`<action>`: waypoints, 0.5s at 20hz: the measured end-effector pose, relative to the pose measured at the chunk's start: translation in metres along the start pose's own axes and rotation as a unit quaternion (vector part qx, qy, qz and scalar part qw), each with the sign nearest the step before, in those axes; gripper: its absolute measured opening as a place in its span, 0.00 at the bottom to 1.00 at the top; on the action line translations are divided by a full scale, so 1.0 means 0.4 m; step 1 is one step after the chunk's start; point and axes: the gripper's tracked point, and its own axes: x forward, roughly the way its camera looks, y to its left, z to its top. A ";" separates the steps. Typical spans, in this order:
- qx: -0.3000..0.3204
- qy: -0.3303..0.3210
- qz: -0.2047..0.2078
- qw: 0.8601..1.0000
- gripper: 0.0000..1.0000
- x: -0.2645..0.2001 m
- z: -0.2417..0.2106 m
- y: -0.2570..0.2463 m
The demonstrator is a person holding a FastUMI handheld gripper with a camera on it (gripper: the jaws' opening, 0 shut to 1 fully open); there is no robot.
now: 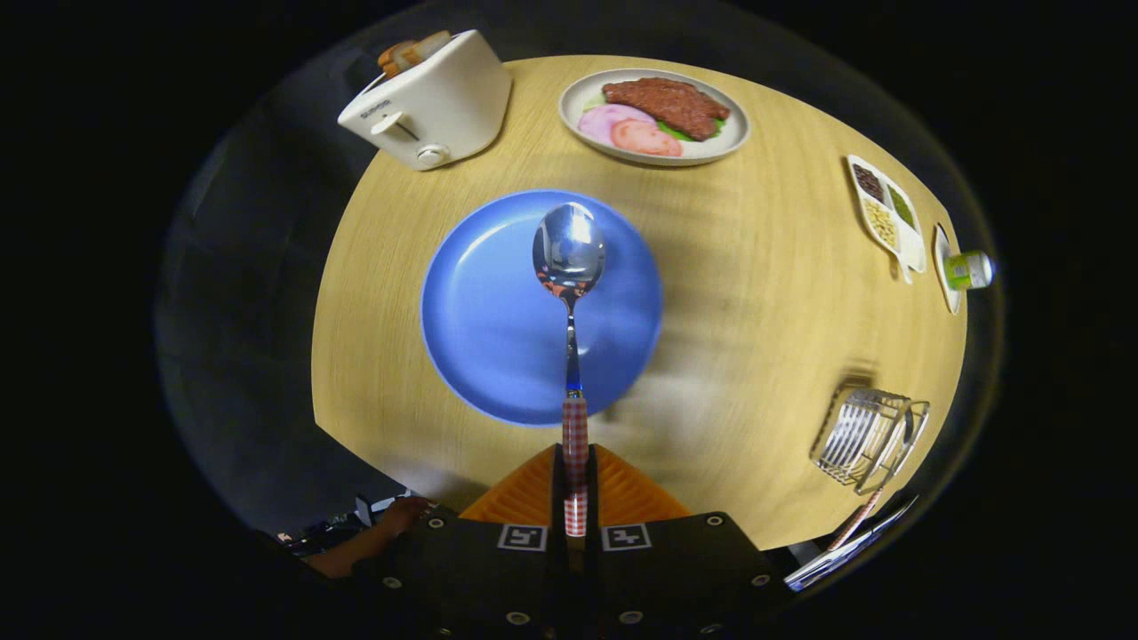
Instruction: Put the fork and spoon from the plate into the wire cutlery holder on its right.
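- The spoon (569, 267) is clamped by its checked handle between the two fingers of the gripper (575, 498), which are closed on it from both sides; its bowl points straight ahead of them.
- It appears lifted clear (the bowl hangs over the blue plate (480, 329) rather than lying in it, judging by the height of the view above the table).
- The plate itself looks bare, with no fork to be seen on it.
- The wire cutlery holder (867, 436) stands well to the right of the plate, near the table's edge; a checked handle seems to stick out of it towards the viewer, which may be the fork, though it is too small to be certain.
- The step in hand is therefore judged to be the carry of the spoon from plate to holder.
- The next move calls for a swing to the right, then tipping the spoon upright so it drops cleanly through the holder's open top without catching the wires.
- Farther out on the wooden table (756, 293) sit a toaster (431, 102), a plate of food (653, 116) and a divided snack dish (885, 213).
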 end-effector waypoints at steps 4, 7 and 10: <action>0.025 -0.004 -0.033 0.999 0.08 -0.103 -0.054 -0.175; 0.047 -0.001 -0.044 0.998 0.08 -0.157 -0.097 -0.267; 0.072 0.010 -0.048 0.996 0.08 -0.205 -0.146 -0.345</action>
